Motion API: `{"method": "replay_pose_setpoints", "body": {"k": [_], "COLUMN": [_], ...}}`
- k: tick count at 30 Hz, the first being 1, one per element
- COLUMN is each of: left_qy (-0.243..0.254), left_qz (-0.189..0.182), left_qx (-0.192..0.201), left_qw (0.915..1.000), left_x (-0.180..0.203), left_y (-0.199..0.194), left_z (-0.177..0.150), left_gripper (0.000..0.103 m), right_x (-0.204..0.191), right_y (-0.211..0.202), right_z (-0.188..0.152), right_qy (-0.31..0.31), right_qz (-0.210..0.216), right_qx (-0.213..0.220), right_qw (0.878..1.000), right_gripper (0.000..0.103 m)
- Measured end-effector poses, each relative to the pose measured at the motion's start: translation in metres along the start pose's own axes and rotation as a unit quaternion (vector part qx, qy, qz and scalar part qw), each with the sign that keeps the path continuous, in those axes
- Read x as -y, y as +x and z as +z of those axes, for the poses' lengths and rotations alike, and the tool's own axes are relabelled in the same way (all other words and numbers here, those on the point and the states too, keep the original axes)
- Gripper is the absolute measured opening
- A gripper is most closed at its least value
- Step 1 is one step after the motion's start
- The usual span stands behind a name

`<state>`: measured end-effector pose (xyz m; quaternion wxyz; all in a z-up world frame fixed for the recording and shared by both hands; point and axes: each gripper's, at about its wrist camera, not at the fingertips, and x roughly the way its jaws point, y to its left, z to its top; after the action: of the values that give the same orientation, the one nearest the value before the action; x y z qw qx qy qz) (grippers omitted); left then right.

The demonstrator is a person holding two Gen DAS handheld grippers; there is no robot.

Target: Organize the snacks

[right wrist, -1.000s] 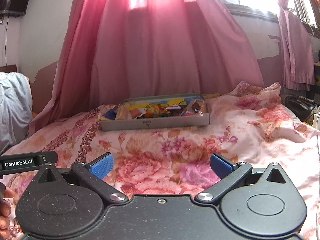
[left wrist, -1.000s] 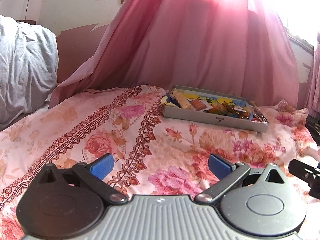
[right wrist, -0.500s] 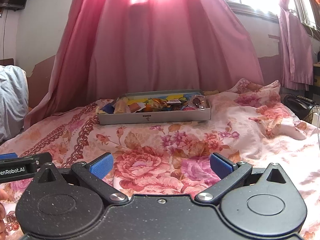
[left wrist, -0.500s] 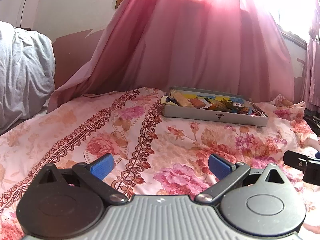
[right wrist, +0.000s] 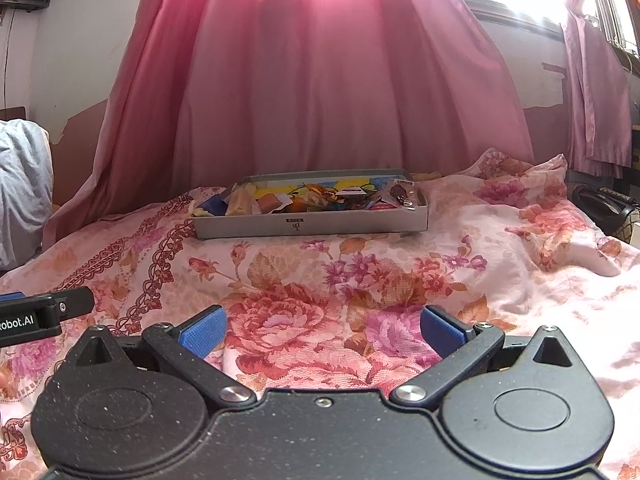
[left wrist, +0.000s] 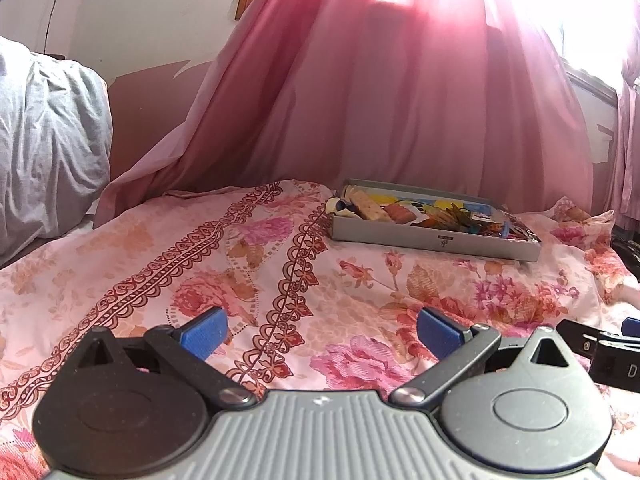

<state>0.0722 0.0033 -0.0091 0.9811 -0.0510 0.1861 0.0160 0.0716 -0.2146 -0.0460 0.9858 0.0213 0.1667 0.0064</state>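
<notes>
Snacks [right wrist: 316, 196] seen heaped in shallow grey tray [right wrist: 312, 226], set on floral bedspread [right wrist: 360, 280] near pink curtain [right wrist: 320, 80]. Left gripper [left wrist: 320, 334] held low over bedspread, blue pads spread wide, nothing gripped. Right gripper [right wrist: 322, 330] likewise spread, empty. Tray kept well apart from both. Grey bedding [left wrist: 48, 140] seen at left.
</notes>
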Motion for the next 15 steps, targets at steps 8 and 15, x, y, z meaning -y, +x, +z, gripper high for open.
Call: {"method": "replay_pose_setpoints", "body": {"k": [8, 15], "left_qy": [-0.010, -0.005], "left_qz": [0.003, 0.001], "left_qx": [-0.004, -0.002], "left_qw": [0.9999, 1.0000], "left_x": [-0.0023, -0.0008], "left_y": [0.0008, 0.0000], "left_z": [0.0006, 0.0009], "left_gripper": [0.103, 0.103], "right_x": [0.0006, 0.0001], "right_y": [0.0000, -0.0001], "right_z": [-0.0001, -0.0005], "right_qy": [-0.001, -0.001], "right_qz": [0.000, 0.000], "right_qx": [0.000, 0.000], "right_qw": [1.000, 1.000], "right_gripper": [0.102, 0.102]}}
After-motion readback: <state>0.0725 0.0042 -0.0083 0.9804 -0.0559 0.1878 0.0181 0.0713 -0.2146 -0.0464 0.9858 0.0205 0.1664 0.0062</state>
